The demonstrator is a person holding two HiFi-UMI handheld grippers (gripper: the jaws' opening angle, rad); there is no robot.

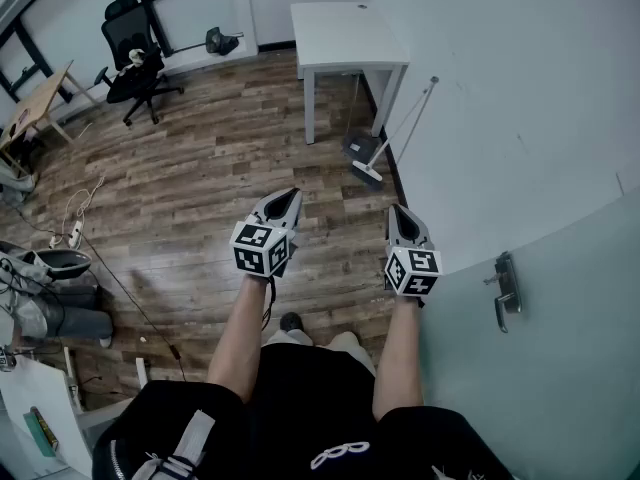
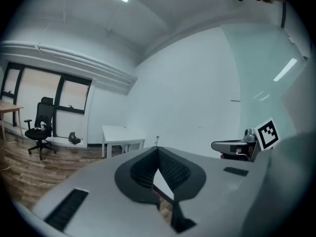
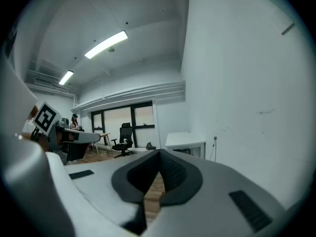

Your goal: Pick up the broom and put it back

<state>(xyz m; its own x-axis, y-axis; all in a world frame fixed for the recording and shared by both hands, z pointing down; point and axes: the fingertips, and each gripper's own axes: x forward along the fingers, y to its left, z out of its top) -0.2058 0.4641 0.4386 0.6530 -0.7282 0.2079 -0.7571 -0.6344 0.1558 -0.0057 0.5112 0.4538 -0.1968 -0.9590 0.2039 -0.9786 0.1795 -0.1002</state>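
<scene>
Well ahead of the closed, empty left gripper (image 1: 291,197) and right gripper (image 1: 398,211), the broom (image 1: 366,171) seemingly leans on the wall (image 1: 490,118)

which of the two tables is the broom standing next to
The white table by the wall; the broom leans just right of it. The wooden desk sits far left, near the office chair.

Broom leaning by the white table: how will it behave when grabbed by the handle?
Probably light: the broom has a thin pole and a small head. Gripped mid-pole it may swing, since the head sits at one end. It seems only to lean on the wall, so a nudge could tip it over.
</scene>
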